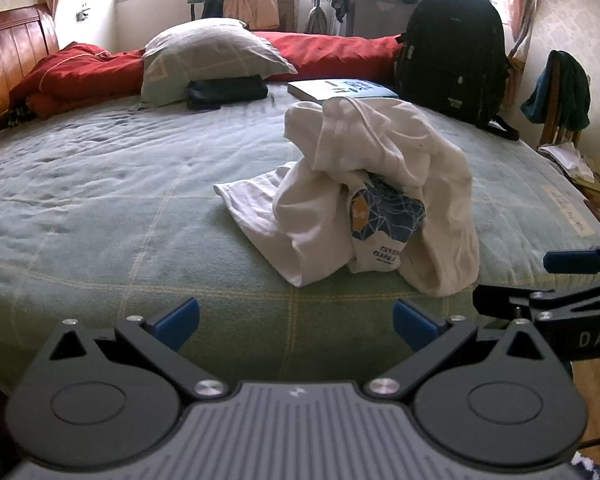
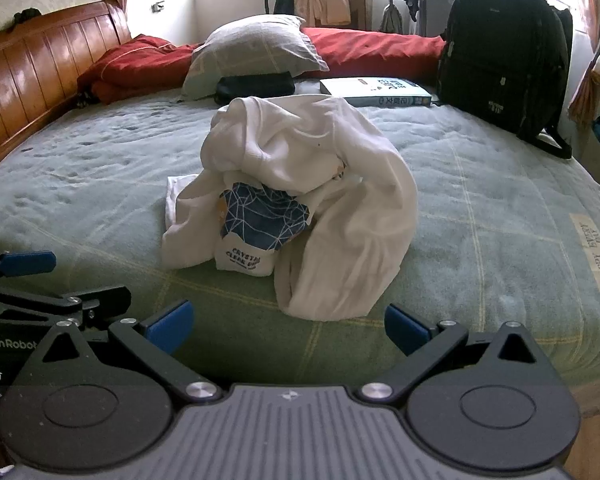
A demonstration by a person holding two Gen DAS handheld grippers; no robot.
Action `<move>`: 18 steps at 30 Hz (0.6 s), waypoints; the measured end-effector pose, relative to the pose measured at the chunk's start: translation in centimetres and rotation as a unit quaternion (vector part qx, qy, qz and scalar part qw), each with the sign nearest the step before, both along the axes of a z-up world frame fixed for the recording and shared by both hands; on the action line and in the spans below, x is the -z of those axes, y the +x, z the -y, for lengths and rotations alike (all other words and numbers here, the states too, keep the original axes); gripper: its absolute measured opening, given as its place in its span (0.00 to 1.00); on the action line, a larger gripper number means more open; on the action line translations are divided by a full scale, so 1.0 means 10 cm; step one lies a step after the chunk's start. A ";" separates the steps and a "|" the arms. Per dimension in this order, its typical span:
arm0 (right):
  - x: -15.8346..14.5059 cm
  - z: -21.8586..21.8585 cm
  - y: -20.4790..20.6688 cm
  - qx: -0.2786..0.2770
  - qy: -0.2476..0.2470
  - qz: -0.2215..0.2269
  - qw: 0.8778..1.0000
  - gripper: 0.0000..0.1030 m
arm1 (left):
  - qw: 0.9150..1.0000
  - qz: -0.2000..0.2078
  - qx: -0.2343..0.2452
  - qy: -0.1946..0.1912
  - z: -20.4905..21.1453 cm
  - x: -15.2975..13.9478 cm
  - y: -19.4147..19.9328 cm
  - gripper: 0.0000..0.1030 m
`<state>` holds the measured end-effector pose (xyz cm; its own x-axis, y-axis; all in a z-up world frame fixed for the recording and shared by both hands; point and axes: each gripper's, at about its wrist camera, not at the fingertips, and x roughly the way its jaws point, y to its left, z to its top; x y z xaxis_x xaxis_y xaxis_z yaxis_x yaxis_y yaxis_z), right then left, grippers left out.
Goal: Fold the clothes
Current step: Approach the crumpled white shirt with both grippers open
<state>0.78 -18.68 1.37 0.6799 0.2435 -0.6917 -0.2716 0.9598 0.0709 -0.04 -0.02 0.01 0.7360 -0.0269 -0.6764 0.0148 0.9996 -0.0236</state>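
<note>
the white t-shirt lies in a crumpled heap near the front of the bed, bunched up on itself with its blue geometric print showing through a gap in the folds; it is not folded as it lies, and one sleeve or hem end trails flat toward the left; the left gripper hangs just short of the heap at the bed's near edge, its fingers wide apart and holding nothing; the right gripper sits beside it at the same edge, fingers likewise spread wide and empty, with the heap straight ahead; farther back lie a book, a dark folded item under a pillow, a red quilt and a black backpack, all well apart from the shirt; the risk, by the look of it, is in the tangle: where collar, hem and sleeves lie cannot be told from here, so a pinch on the top of the mound could catch several layers at once and lift the whole lump rather than spread it; the soft cloth may also slip from a shallow grip, and a pull toward the near edge could drag the shirt off the bed.
</note>
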 end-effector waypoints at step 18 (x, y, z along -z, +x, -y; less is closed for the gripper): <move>-0.01 0.00 -0.02 -0.002 0.008 0.005 1.000 1.00 | 1.000 -0.002 0.007 -0.009 0.01 0.03 0.02 0.99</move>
<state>0.58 -18.72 1.44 0.6852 0.2576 -0.6813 -0.2768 0.9573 0.0837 0.15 -0.08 -0.24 0.7333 -0.0491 -0.6782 0.0286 0.9987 -0.0414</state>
